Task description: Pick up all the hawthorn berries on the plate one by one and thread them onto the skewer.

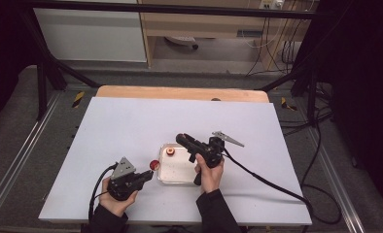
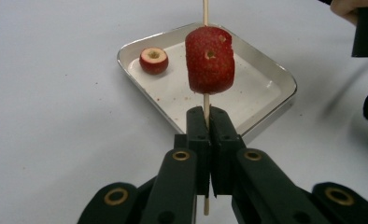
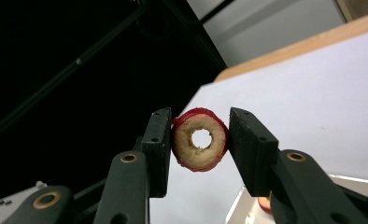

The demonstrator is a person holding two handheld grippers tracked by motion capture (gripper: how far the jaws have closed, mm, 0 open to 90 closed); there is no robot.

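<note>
Near the front edge of the table [image 1: 131, 126], my left gripper [image 2: 206, 116] has its fingers pressed together on a thin wooden skewer [image 2: 205, 100], clamped just below a red fruit piece [image 2: 209, 59] threaded on it. The skewer stands upright between the pads, its lower end poking out beneath them. In the high view this gripper [image 1: 148, 174] sits just left of the tray [image 1: 161, 180], the skewered fruit at its tip.

My right gripper [image 3: 198, 140], held up over the tray, has its fingers partly apart and clamped on a cored fruit ring [image 3: 200, 139], red-skinned, pale inside, one pad on each side of it.

Beyond my left gripper the shallow metal tray [image 2: 271, 74] holds one small cored red fruit [image 2: 153, 60] in its far left corner.
</note>
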